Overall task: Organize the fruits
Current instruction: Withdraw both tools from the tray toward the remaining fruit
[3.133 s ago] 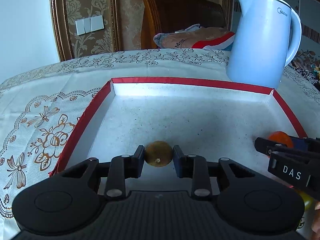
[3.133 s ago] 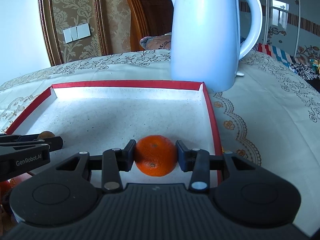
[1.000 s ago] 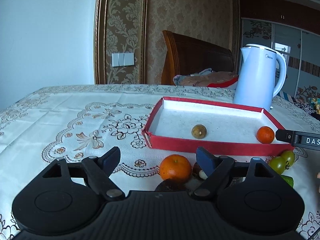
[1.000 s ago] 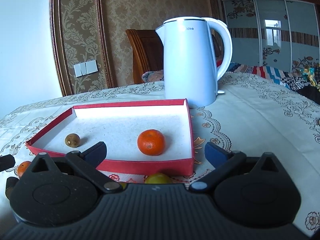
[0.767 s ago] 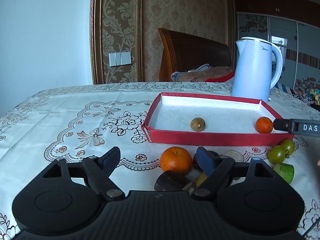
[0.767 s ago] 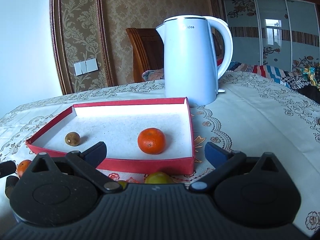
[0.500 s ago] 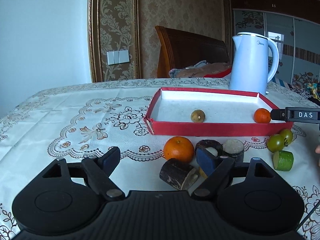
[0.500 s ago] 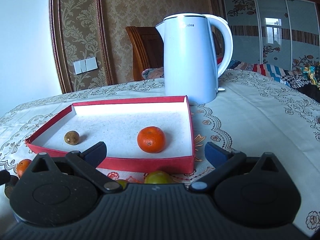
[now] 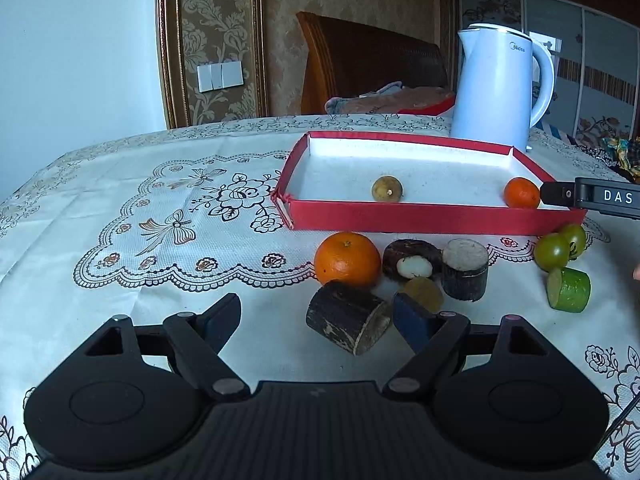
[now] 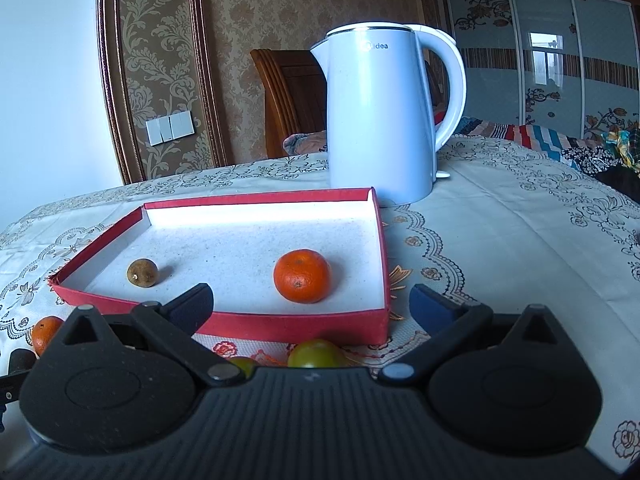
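1. My left tool (image 9: 316, 320) is spread wide and holds nothing; it hangs low over the bench (image 9: 120, 216), which wears a cream floral cloth.
2. My right tool (image 10: 312, 304) is likewise wide apart and empty, facing the near wall of the red tray (image 10: 304, 326).
3. Inside the tray, from the right wrist view, a small orange (image 10: 302, 276) sits toward the right side and a small brown fruit (image 10: 142, 273) toward the left, well apart from each other.
4. In front of the tray, on the cloth, I see a larger orange (image 9: 347, 259) in the left wrist view, loose and close to the tray's front wall.
5. Just beside that orange lie three dark cylindrical pieces: one on its side (image 9: 347, 323) near my left tool's right finger, one showing a white centre (image 9: 412, 260), one upright with a pale top (image 9: 465, 263).
6. A yellowish fruit (image 9: 423, 293) sits among them, partly hidden by the finger.
7. Further right are two green round fruits (image 9: 554, 251) touching, and a cut green piece (image 9: 569, 289) just in front of them.
8. A white kettle (image 10: 380, 116) stands behind the tray's far right corner.
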A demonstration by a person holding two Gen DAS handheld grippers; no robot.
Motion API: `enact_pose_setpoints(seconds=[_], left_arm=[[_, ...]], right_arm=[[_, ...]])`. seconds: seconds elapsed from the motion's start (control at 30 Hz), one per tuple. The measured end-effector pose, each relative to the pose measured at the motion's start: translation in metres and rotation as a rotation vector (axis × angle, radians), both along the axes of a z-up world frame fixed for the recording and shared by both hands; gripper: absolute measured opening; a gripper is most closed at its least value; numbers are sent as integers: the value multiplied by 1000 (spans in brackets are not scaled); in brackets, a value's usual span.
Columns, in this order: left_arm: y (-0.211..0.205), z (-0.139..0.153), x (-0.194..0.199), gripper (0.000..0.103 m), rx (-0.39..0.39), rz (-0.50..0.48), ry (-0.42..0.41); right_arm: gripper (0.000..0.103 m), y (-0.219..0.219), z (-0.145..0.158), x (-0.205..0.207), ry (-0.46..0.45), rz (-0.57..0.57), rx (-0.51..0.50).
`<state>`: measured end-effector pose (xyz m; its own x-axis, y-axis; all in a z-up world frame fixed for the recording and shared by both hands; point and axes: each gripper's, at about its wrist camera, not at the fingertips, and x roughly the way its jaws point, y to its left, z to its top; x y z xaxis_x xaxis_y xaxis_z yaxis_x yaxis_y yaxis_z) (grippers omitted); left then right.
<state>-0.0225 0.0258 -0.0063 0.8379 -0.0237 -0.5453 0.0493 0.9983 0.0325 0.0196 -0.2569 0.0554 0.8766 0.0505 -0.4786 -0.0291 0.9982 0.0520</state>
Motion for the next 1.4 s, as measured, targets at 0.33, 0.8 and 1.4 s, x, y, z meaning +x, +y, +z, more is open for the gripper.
enact_pose_setpoints(seconds=[0.33,0.8,1.4], left_arm=[[-1,0,1,83,-1,-12,6],[6,-5,3,83,-46,-81,69],[-12,-8,8,83,37,-234,77]], right_arm=[[103,0,0,0,2,-1,0],[103,1,1,-1,-4,-1,6],[103,1,1,-2,4,-3,-1]])
